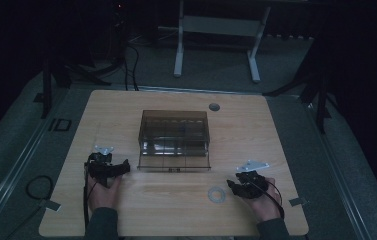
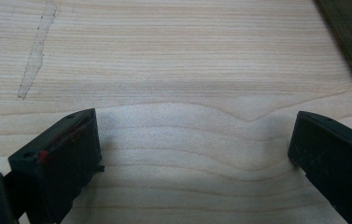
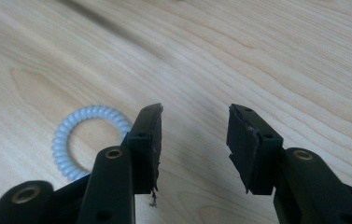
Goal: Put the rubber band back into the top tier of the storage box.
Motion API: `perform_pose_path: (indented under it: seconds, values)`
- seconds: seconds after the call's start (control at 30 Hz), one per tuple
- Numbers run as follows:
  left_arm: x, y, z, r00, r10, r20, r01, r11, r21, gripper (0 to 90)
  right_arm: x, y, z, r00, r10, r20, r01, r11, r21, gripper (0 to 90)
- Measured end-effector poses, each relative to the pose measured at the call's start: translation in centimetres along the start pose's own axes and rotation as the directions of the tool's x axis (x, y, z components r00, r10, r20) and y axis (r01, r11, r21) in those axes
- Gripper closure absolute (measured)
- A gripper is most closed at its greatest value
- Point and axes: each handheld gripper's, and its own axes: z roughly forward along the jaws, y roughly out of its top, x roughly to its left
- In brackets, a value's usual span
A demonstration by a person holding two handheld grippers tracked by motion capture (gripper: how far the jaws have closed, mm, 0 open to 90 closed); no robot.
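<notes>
A smoky clear plastic drawer box [image 1: 174,140] stands in the middle of the wooden table [image 1: 126,107], its drawer pulled out toward me. A pale spiral hair tie [image 1: 217,194] [image 3: 73,140] lies on the table near the front, just left of my right gripper [image 1: 232,186] [image 3: 194,116]. That gripper is open with nothing between its jaws. My left gripper [image 1: 122,167] [image 2: 194,133] rests on the table left of the box, open wide over bare wood. A corner of the box [image 2: 351,37] appears at the upper right of the left gripper view.
A round grey cable port [image 1: 214,106] sits in the table behind the box. A strip of tape residue [image 2: 36,51] marks the wood. Beyond the table stand a white desk frame [image 1: 216,35] and dark tripod legs [image 1: 321,95]. Cables lie on the floor at the left.
</notes>
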Motion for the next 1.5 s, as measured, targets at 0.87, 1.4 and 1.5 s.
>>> perform_pose_path:
  seconds: [0.87, 1.4, 1.5]
  values:
    - [-0.1, 0.0, 0.0, 1.0000, -0.005, -0.002, 0.005, 1.0000, -0.003, 2.3, 1.7, 1.8, 0.1, 0.9942, -0.100, -0.039, 0.103, 0.991, 0.084, 62.7]
    - [-0.1, 0.0, 0.0, 1.0000, -0.006, -0.002, 0.006, 1.0000, -0.003, 2.3, 2.6, 2.6, 0.2, 0.9876, -0.143, -0.064, 0.151, 0.978, 0.141, 65.1]
    - [-0.1, 0.0, 0.0, 1.0000, -0.006, -0.002, 0.006, 1.0000, -0.003, 2.3, 2.8, 2.8, 0.3, 0.9862, -0.151, -0.067, 0.160, 0.975, 0.156, 65.1]
